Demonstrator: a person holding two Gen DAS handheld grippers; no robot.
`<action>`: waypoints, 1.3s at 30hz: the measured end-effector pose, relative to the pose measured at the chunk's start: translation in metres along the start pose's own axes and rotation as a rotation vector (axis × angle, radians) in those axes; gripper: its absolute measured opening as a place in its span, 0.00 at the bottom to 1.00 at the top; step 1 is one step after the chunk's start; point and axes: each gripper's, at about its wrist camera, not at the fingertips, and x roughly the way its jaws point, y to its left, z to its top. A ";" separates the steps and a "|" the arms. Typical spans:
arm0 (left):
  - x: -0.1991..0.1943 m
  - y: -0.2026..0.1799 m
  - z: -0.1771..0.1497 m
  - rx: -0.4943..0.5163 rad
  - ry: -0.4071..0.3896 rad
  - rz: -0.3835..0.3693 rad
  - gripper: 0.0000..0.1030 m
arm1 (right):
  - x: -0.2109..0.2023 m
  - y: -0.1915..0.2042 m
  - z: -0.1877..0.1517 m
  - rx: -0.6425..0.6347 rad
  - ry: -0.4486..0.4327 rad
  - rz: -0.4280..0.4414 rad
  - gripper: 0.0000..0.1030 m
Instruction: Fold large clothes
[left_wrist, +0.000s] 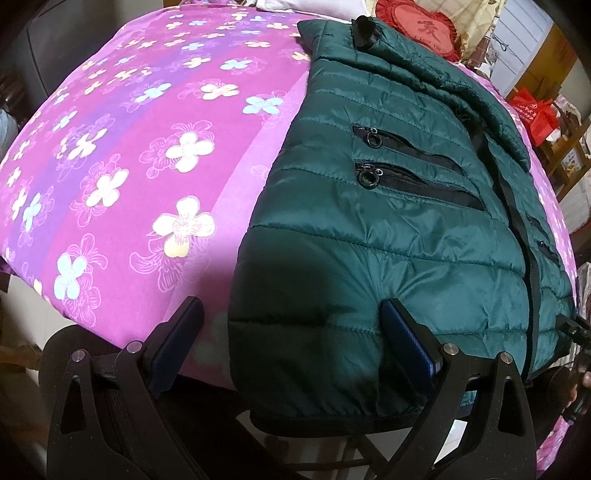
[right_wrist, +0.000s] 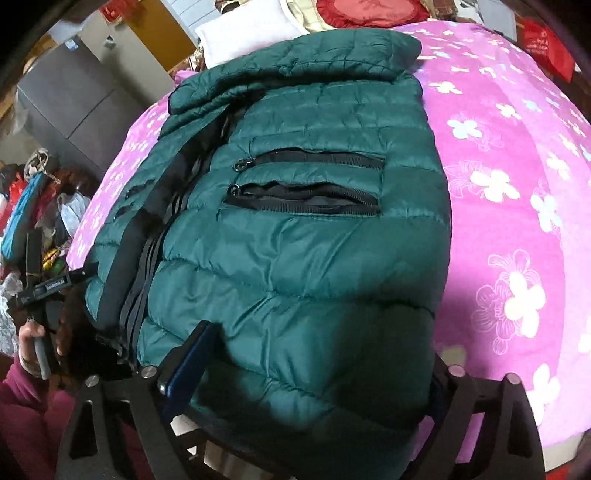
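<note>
jacket (left_wrist: 388, 221): dark green, black zips | bedspread (left_wrist: 129, 129): magenta-purple, pale flowers

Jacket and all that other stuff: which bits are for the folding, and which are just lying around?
For the folding: jacket, left gripper, right gripper, bedspread.
Just lying around: red cushion, white pillow, red bag.

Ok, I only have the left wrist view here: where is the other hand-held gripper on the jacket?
Observer: The right hand-held gripper straddles the green jacket's near hem, with padding bulging between its fingers.
Operator: Are both fingers showing?
Observer: Only one finger is clear; the jacket covers most of the other.
Operator: Anything of the person?
Observer: A hand in a magenta sleeve, left of the jacket.
</note>
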 end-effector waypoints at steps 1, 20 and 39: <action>0.000 0.000 0.000 -0.001 0.000 -0.001 0.94 | -0.001 0.000 0.000 0.005 -0.007 0.004 0.83; -0.047 -0.014 0.021 0.068 -0.143 -0.089 0.13 | -0.056 -0.006 0.022 -0.021 -0.185 0.074 0.19; -0.082 -0.036 0.142 0.063 -0.420 -0.045 0.14 | -0.085 -0.002 0.161 -0.054 -0.367 -0.035 0.19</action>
